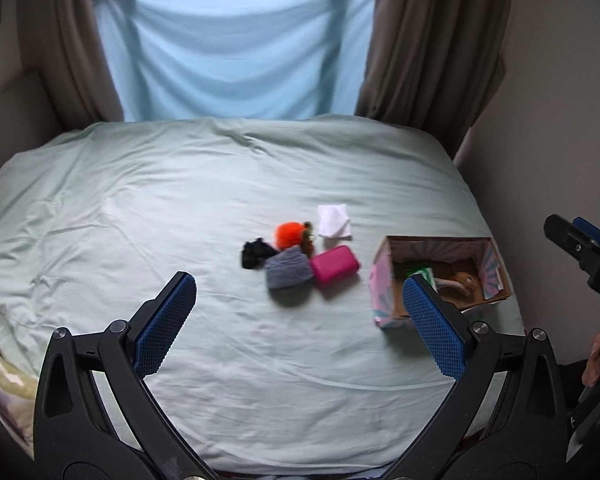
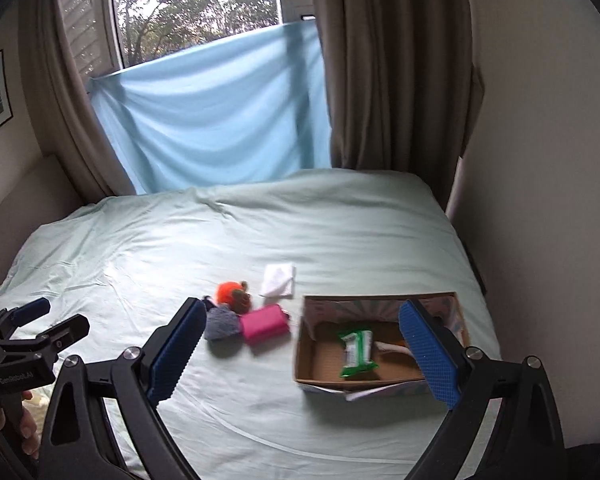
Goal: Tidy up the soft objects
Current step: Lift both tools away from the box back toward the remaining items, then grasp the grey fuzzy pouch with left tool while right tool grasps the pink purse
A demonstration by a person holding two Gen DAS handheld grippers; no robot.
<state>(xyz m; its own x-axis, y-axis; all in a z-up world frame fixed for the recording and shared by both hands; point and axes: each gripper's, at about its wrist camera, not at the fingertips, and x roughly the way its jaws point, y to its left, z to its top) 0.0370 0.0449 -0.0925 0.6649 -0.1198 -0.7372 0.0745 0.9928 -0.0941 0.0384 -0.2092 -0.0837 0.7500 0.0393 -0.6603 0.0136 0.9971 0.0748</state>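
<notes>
A small pile lies mid-bed: a grey knit piece, a pink pouch, an orange fluffy toy, a black cloth and a white folded cloth. A patterned cardboard box stands to their right, holding a green packet and a tan plush. My left gripper is open and empty, above the near bed. My right gripper is open and empty, over the box's near side.
The pale green bed sheet fills the view. A blue cloth and brown curtains hang behind. A wall runs close along the bed's right edge.
</notes>
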